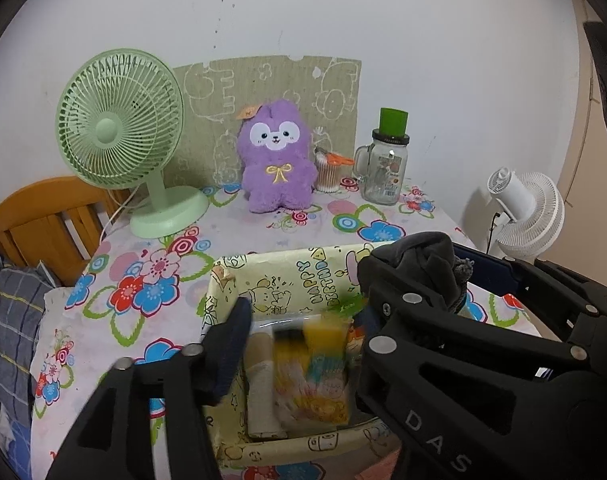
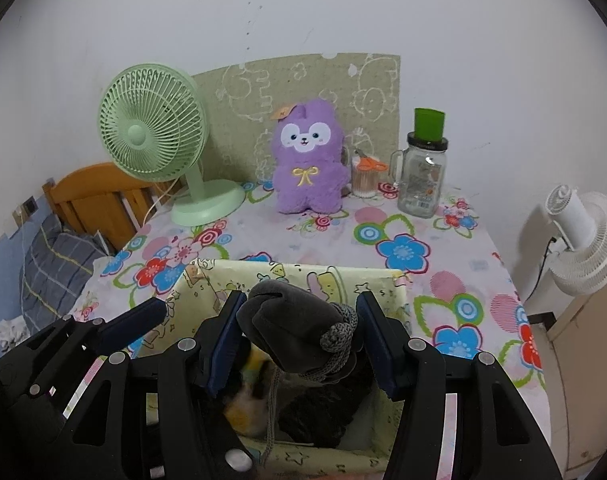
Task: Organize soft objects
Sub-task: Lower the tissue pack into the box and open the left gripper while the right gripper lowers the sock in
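Your right gripper (image 2: 299, 336) clamps a grey pouch (image 2: 295, 324) over the box (image 2: 399, 300), your left gripper (image 1: 303, 320) open beside it above blurred packets (image 1: 315, 376).

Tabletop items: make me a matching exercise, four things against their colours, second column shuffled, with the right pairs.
Things:
1. desk fan
2. plush toy
3. drawstring pouch between the right gripper's fingers
4. clip fan beside the table

Colours:
A. white
B. dark grey
C. pale green
D. purple

Pairs: 1-C, 2-D, 3-B, 4-A
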{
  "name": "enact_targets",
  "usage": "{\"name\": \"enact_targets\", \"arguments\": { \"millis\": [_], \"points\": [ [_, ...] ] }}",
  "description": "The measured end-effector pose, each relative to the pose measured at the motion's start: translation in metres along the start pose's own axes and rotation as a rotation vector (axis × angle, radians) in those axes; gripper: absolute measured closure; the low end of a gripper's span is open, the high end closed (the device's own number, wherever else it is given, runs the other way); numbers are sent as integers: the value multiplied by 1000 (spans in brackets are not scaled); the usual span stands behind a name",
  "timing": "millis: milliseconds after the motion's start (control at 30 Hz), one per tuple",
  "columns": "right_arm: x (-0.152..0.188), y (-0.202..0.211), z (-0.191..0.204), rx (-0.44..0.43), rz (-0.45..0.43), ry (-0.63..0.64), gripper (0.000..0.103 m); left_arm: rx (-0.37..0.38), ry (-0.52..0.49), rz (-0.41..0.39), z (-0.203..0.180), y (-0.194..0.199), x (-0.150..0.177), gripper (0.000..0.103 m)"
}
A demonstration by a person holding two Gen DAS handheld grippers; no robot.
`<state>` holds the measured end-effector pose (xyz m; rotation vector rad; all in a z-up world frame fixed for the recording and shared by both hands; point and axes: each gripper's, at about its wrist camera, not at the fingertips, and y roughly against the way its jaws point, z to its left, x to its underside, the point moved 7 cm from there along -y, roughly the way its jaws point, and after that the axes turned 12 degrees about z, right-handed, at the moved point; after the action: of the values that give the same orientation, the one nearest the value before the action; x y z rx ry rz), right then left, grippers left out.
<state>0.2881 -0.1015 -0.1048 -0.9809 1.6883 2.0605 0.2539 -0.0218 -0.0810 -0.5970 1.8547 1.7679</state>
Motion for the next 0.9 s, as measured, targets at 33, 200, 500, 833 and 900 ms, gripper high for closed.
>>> {"name": "enact_targets", "arguments": {
  "millis": [33,200,500,833,900],
  "points": [
    [0,-3,1,-4,3,3,43,-2,1,3,1,-2,0,32],
    [-1,-17,6,-22,25,15,43,-11,-4,19,5,-10,2,26],
    [-1,-34,9,-30,58,36,30,-28,7,52,12,-23,5,25],
    [1,-33,5,-16,51,39,19,-29,0,59,11,-26,7,22],
    [2,-31,5,-16,49,39,19,-31,3,57,10,-24,8,22]
  ]
}}
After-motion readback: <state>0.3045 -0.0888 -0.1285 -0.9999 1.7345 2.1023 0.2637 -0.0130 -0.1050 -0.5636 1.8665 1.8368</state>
